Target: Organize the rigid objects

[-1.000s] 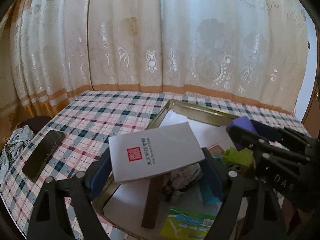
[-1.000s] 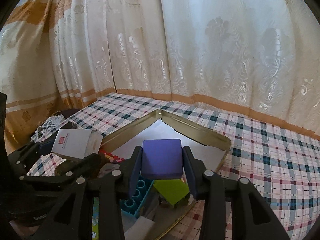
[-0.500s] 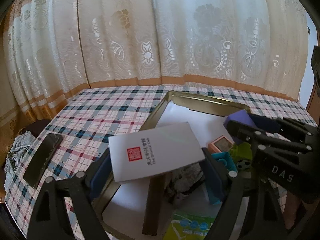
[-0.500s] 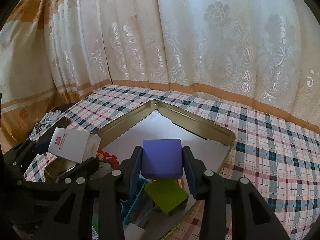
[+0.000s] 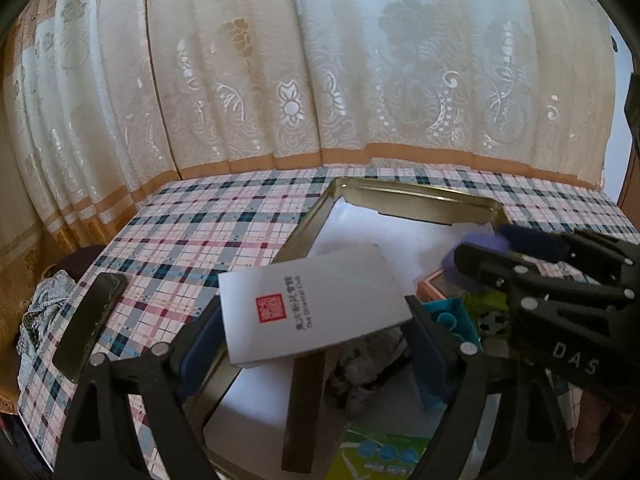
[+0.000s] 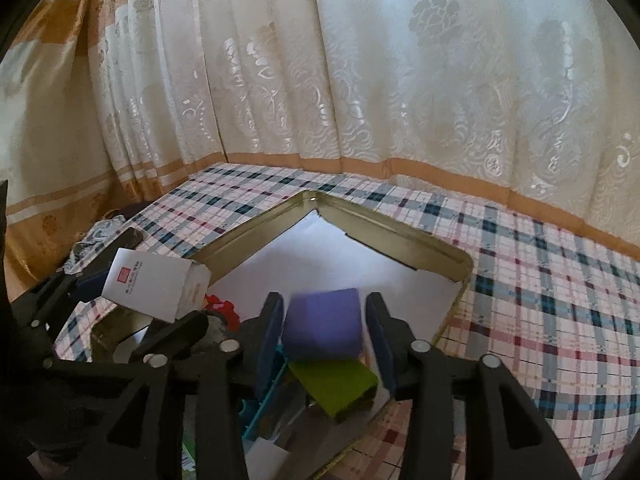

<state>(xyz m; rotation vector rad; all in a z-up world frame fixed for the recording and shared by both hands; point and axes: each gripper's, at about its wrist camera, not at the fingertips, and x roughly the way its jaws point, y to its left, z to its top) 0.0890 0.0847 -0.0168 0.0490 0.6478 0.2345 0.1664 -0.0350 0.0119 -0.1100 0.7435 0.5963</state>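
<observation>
My left gripper [image 5: 314, 320] is shut on a white box [image 5: 312, 304] with a red seal, held above the near left part of a gold metal tray [image 5: 416, 194]. The box also shows in the right wrist view [image 6: 152, 286]. My right gripper [image 6: 324, 328] has its jaws spread, and the purple block [image 6: 324, 328] between them looks blurred and clear of both pads. It is over the tray [image 6: 400, 248], above a green block [image 6: 334, 384]. The right gripper also shows in the left wrist view [image 5: 480, 256].
The tray is lined with white paper and holds a teal brick [image 5: 448, 320], a brown bar [image 5: 304, 400], a grey lump [image 5: 368, 360] and an orange-rimmed item [image 5: 436, 284]. A black phone [image 5: 90, 324] lies on the plaid cloth at left. Curtains hang behind.
My right gripper's jaws have opened and the purple block has come loose and blurred between them. My left gripper has kept its hold on the white box and risen slightly.
</observation>
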